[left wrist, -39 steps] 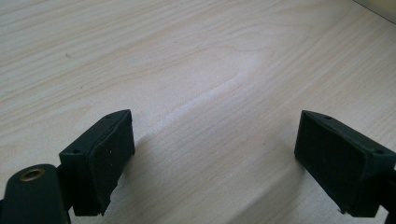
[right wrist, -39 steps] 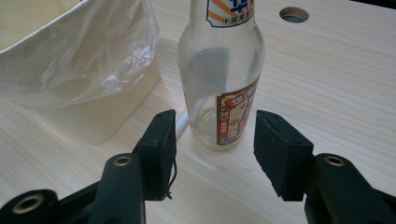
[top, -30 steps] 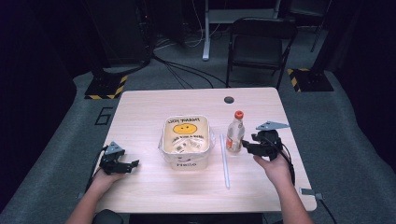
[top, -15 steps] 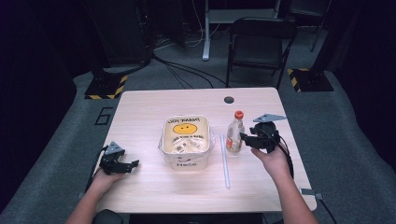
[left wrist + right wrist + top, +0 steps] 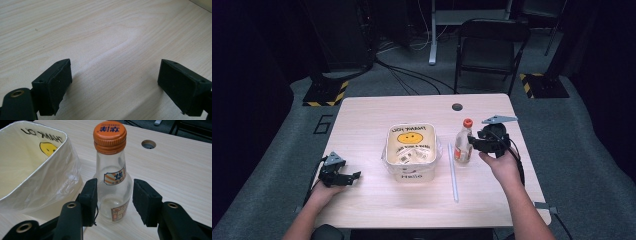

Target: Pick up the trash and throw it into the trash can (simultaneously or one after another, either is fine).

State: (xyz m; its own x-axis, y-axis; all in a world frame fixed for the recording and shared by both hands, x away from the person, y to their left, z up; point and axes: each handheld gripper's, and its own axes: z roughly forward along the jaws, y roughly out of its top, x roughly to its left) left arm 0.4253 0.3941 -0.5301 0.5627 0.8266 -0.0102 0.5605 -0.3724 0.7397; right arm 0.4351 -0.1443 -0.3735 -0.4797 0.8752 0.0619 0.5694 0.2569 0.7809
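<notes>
A clear glass bottle [image 5: 462, 146] with an orange cap stands upright on the wooden table [image 5: 377, 115], just right of a white tub [image 5: 412, 176] lined with a smiley-face plastic bag. My right gripper [image 5: 472, 145] reaches in from the right. In the right gripper view its jaws have just been closing, with the bottle [image 5: 113, 170] between them. My right gripper [image 5: 115, 200] has its left pad at the glass and its right pad a sliver off. My left gripper [image 5: 352, 176] rests open at the table's front left; my left gripper [image 5: 113, 85] has bare wood between its pads.
A long white straw [image 5: 453, 172] lies on the table in front of the bottle. The tub [image 5: 37, 177] stands close to the bottle's left. A cable hole [image 5: 457, 107] sits near the far edge, and a black folding chair [image 5: 492, 40] stands beyond.
My right gripper has moved left and a little up to the bottle, and its jaws now stand on either side of it. The left gripper and the bottle have not moved.
</notes>
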